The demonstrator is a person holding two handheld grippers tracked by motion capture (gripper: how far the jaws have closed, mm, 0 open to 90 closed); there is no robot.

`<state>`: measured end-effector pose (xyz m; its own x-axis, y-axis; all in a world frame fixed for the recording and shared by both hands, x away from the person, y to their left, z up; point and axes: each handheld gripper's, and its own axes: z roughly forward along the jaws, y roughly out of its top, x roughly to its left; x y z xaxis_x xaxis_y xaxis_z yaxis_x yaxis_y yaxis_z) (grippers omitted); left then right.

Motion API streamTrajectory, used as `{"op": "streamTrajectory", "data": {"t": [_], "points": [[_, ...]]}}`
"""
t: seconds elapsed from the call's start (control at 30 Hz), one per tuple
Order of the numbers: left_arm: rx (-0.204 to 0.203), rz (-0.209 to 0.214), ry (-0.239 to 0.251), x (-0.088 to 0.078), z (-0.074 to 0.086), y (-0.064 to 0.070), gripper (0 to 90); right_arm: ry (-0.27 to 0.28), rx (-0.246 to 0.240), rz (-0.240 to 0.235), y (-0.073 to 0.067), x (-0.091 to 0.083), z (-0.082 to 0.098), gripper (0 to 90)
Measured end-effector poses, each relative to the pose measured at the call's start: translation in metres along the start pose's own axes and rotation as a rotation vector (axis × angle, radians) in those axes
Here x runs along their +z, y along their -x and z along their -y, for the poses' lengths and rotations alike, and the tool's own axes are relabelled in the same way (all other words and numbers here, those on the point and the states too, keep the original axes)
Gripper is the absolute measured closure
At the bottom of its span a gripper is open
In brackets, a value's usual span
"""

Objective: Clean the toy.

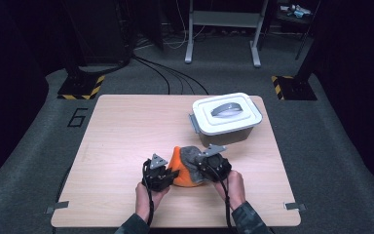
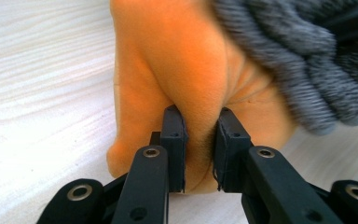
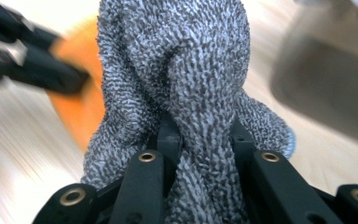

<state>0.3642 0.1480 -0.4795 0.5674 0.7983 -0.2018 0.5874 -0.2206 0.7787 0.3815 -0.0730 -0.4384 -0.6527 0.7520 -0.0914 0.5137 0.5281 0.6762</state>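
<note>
I have two soft cloths bunched together near the front middle of the table, just in front of the lidded box: an orange cloth and a grey cloth that lies on and against it. Both look light and limp to me, with no stiffness at all; they will sag, stretch and drag whatever is tangled with them, so I expect each to follow a pull rather than lift as one piece. Nothing here seems fragile.

My left gripper has its fingers clamped on a raised fold of the orange cloth. That fabric is smooth, with a suede-like nap, and may slip if only a thin pleat is pinched, so I would keep a thick fold between the fingers.

My right gripper has its fingers closed on a gathered ridge of the grey cloth. This one is a nubby, looped terry, speckled grey and white, and should hold well. Taking each cloth at a bunched ridge near its edge looks best for drawing them apart.
</note>
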Motion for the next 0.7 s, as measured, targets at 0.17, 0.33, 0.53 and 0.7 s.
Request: {"op": "streamTrajectory", "data": {"t": [0.17, 0.33, 0.53, 0.7], "points": [[0.034, 0.002, 0.013, 0.001, -0.002, -0.001, 63.4, -0.023, 0.053, 0.008, 0.010, 0.008, 0.018, 73.5], [0.088, 0.035, -0.020, 0.000, -0.006, -0.009, 42.4, -0.022, 0.053, 0.019, 0.008, 0.011, 0.016, 73.5], [0.081, -0.006, -0.033, 0.010, -0.005, -0.002, 68.7, -0.016, 0.053, 0.013, 0.012, 0.007, 0.011, 73.4], [0.079, -0.023, -0.034, 0.011, -0.005, -0.003, 69.2, 0.041, -0.010, 0.000, -0.008, -0.010, -0.021, 73.3]]}}
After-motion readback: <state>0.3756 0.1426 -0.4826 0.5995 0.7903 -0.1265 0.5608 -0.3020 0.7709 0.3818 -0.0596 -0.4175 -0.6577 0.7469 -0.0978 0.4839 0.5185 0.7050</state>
